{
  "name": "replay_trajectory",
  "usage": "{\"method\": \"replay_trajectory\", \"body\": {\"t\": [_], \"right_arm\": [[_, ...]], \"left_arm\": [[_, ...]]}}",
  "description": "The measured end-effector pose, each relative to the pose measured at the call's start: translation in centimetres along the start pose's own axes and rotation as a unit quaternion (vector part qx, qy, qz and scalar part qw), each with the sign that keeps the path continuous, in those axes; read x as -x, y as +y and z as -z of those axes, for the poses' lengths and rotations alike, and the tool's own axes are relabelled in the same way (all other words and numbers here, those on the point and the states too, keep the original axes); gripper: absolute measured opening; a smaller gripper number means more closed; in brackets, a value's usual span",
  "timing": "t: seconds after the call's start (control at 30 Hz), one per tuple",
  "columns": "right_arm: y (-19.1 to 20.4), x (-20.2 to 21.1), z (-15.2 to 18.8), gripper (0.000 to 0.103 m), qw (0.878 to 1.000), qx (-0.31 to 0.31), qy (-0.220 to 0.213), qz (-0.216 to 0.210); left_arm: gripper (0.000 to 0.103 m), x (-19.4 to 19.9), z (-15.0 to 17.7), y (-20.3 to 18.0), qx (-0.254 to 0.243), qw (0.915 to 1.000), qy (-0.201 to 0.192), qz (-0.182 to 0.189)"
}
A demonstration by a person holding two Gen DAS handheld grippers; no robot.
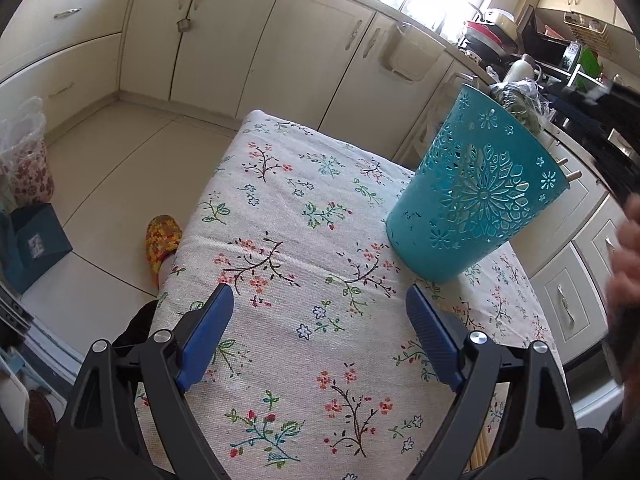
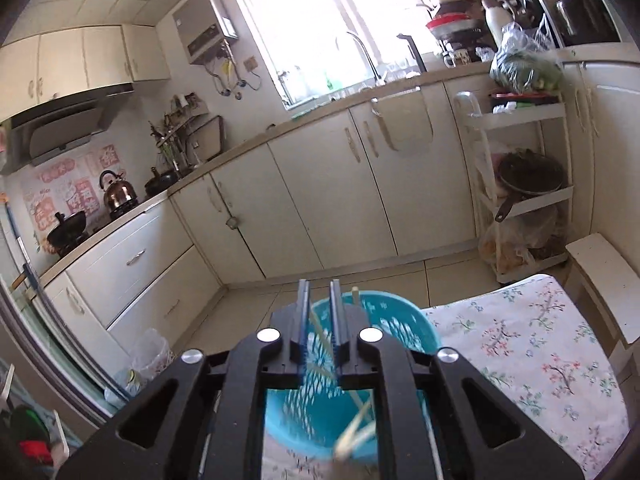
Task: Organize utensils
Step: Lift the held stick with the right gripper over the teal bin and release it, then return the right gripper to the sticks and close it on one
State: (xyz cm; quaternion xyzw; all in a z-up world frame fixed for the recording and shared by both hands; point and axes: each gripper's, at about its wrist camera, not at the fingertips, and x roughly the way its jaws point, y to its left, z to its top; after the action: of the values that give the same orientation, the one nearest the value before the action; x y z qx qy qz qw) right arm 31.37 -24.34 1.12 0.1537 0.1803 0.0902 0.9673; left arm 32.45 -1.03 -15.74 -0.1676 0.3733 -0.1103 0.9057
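Covering the table, a floral cloth [image 1: 304, 216] bears a teal basket [image 1: 476, 200]; left gripper [image 1: 320, 320] gapes empty, right gripper [image 2: 320, 320] pinches a chopstick [image 2: 320, 330]

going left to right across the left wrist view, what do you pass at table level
clear plastic bag → blue box → yellow patterned slipper → floral tablecloth → teal basket → blurred hand
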Motion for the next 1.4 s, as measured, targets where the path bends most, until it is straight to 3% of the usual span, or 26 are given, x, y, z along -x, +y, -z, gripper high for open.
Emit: {"method": "replay_trajectory", "body": {"t": [0.1, 0.2, 0.33, 0.37, 0.77, 1.0, 1.4], "right_arm": [[0.0, 4.1, 2.7, 0.017, 1.000, 0.012, 0.003, 0.002], [-0.7, 6.0, 8.4, 0.017, 0.997, 0.026, 0.074, 0.020], [-2.9, 4.1, 15.6, 0.013, 0.980, 0.009, 0.195, 0.042], [-3.2, 3.7, 16.1, 0.013, 0.978, 0.006, 0.203, 0.043], [-2.7, -0.7, 16.6, 0.013, 0.967, 0.011, 0.246, 0.061], [-3.9, 0.1, 16.9, 0.012, 0.969, -0.015, 0.240, 0.050], [-3.5, 0.3, 16.7, 0.011, 0.969, -0.006, 0.240, 0.063]], "left_arm": [[0.085, -0.1, 0.0, 0.0, 0.001, 1.0000, 0.001, -0.003], [0.085, -0.1, 0.0, -0.1, 0.000, 1.0000, 0.001, -0.006], [0.085, -0.2, 0.0, -0.2, -0.002, 0.9999, 0.004, -0.012], [0.086, -0.3, 0.0, -0.2, -0.001, 0.9999, 0.005, -0.013], [0.086, -0.4, 0.0, -0.1, 0.001, 0.9998, 0.007, -0.017], [0.086, -0.4, 0.0, -0.2, 0.001, 0.9999, 0.007, -0.015], [0.086, -0.4, 0.0, -0.2, 0.000, 0.9998, 0.007, -0.016]]}}
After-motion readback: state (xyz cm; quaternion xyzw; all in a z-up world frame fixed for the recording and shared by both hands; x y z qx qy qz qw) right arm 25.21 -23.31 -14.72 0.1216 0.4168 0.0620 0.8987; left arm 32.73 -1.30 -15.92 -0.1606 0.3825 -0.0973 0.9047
